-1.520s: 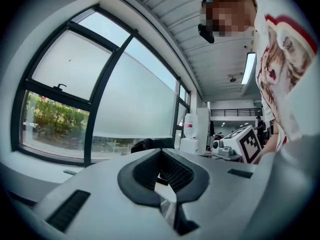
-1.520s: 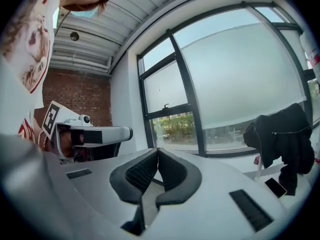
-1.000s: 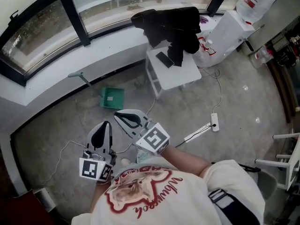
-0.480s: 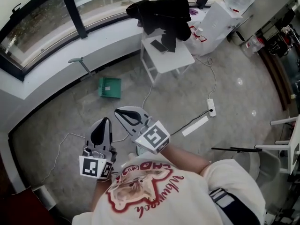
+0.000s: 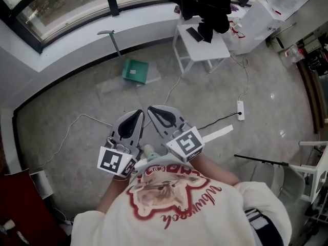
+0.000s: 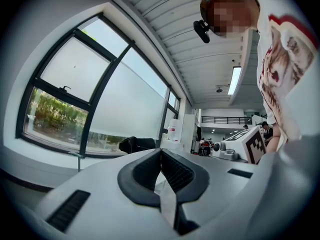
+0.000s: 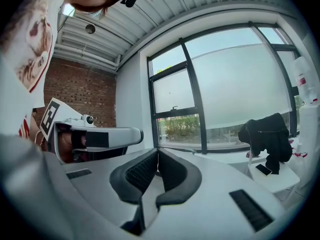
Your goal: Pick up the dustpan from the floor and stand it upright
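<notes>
The green dustpan (image 5: 136, 70) lies flat on the grey floor below the window sill. Its grey handle (image 5: 108, 35) slants up toward the sill, and the handle (image 6: 77, 156) shows small in the left gripper view. My left gripper (image 5: 138, 113) and right gripper (image 5: 152, 108) are held side by side in the air, pointing level toward the window, well short of the dustpan. Both are shut with nothing between the pads, as the left gripper (image 6: 161, 151) and right gripper (image 7: 157, 151) show in their own views.
A small white table (image 5: 215, 49) right of the dustpan carries a black garment (image 5: 202, 1) and a phone (image 5: 195, 34). A power strip (image 5: 240, 110) and cables lie on the floor. A white water dispenser (image 5: 256, 19) stands at the back right, a white chair frame (image 5: 312, 163) at right.
The person has walked toward the window. Both grippers have come closer to the dustpan, which now lies nearer ahead of them. The jaws stayed shut.
</notes>
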`<state>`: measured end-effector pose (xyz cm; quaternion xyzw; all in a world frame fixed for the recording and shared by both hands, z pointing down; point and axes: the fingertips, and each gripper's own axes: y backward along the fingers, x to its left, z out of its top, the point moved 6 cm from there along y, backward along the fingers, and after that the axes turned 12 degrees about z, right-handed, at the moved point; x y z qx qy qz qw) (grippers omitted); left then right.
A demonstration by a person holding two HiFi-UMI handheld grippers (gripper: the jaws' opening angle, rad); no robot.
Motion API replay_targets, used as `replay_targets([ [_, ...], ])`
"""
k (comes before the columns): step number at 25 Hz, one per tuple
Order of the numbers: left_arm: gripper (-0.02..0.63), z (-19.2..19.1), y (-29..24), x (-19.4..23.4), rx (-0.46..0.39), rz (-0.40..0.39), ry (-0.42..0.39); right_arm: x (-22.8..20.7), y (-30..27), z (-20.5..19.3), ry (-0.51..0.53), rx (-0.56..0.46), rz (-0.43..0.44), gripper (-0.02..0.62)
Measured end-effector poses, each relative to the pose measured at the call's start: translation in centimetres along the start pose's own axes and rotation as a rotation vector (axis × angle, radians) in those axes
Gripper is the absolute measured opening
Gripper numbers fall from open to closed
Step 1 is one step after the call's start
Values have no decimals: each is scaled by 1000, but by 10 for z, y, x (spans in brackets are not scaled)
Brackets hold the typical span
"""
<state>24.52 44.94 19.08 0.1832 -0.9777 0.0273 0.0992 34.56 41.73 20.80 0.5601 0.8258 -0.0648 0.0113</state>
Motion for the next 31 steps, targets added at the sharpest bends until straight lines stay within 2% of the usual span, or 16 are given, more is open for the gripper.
replay_targets([
  [3, 20, 5, 2, -6, -6, 14, -27, 2, 4, 12, 34, -11, 21, 25],
  [7, 20, 9, -4, -21, -27, 27, -23, -3, 21, 26, 83, -21, 25, 25],
  [11, 20, 11, -11, -27, -19, 36, -40, -16, 34, 27, 63, -16, 5, 25],
  [19, 20, 12, -13, -39, -21, 51, -59, -19, 41, 28, 83, -30, 21, 25],
  [31, 20, 15, -11, -20, -25, 80, -67, -22, 18, 29, 88, -26, 61, 25],
])
